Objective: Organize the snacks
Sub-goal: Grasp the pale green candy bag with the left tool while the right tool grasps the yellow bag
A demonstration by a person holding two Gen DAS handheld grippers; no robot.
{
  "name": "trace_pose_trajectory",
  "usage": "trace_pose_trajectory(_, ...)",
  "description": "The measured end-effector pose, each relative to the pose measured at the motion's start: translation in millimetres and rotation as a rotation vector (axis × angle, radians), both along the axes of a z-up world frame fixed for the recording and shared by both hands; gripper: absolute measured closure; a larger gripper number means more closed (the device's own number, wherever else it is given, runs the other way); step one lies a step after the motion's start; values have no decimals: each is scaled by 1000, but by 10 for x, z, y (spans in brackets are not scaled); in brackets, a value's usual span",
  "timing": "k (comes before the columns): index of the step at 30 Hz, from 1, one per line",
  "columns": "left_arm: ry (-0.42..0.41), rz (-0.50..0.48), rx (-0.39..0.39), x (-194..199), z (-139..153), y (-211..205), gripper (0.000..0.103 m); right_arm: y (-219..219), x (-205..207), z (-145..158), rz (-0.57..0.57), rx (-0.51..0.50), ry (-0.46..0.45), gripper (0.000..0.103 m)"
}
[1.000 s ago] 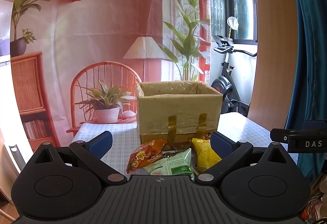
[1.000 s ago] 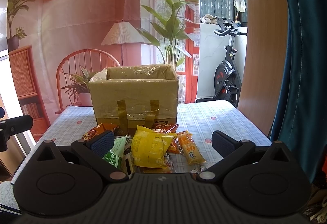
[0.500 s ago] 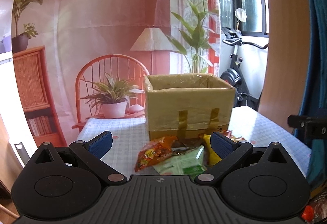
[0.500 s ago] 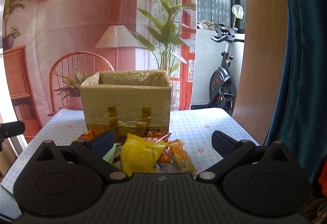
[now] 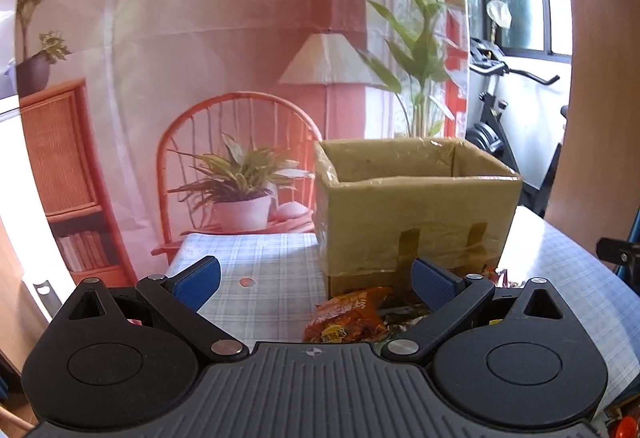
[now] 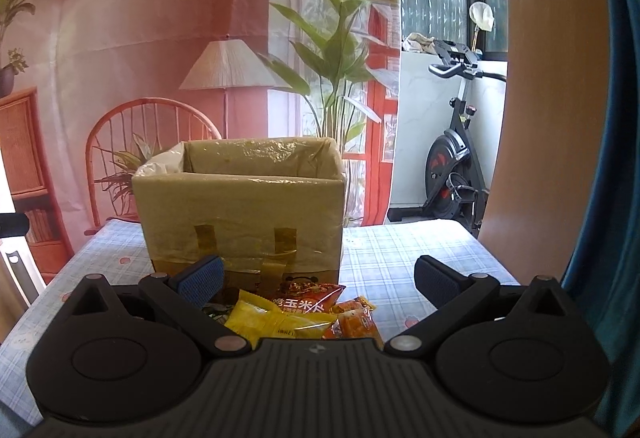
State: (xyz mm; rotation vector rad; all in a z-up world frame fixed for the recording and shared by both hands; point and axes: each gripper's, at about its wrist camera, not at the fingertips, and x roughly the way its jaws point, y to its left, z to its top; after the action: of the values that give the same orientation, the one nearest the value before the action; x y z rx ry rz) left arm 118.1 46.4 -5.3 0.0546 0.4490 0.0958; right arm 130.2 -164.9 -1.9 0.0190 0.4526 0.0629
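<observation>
At the bottom of the left wrist view the left gripper [image 5: 316, 274] is seen with its jaws spread wide, and nothing is held between the blue pads [image 5: 198, 276]. Just beyond them, right of centre low in the frame, an orange snack packet [image 5: 350, 318] lies on the checked cloth of the bench [image 5: 260, 270], with more wrappers half hidden behind the right-hand finger. Directly behind the packets, in the centre right of the frame, a cardboard box [image 5: 416, 214] is set upright with its top open; its inside is lined with clear film and two strips of tape are stuck on its near face.

In the right wrist view the right gripper [image 6: 318, 276] is likewise held wide apart, with nothing gripped. Between its fingers, at lower centre, a heap of snacks lies on the bench [image 6: 400, 258]: a yellow packet [image 6: 276, 322] nearest, a red-orange packet [image 6: 308, 290] behind it and a small orange packet [image 6: 354, 320] at the right, all touching or overlapping. The cardboard box [image 6: 244, 210] stands just behind the heap, in the middle of the frame.

Farther back, a printed backdrop [image 6: 160, 38] showing a lamp and a wicker chair is hung, and an exercise bike [image 6: 456, 154] is seen at the right of the frame.
</observation>
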Motion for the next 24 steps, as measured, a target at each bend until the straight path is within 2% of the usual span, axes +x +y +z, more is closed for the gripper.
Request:
trace_pose_trajectory(4,31,-30,-29,119,-228,-42,0,-4,149,-127,1,13,32,0)
trace_pose_trajectory(10,189,-66,-163,439,-724,5,1,101,323,-399,30,10,89,0)
trace_pose_trajectory(14,243,-101,-177,577,-903,-60,1,186,414,-511,52,-5,93,0)
trace_pose_trajectory(18,298,-127,-180,676,-1125,-163,1,177,514,-611,48,24,116,0)
trace_pose_trajectory(24,343,-153,-246,755,-1334,-222,1,128,558,-755,35,58,164,0)
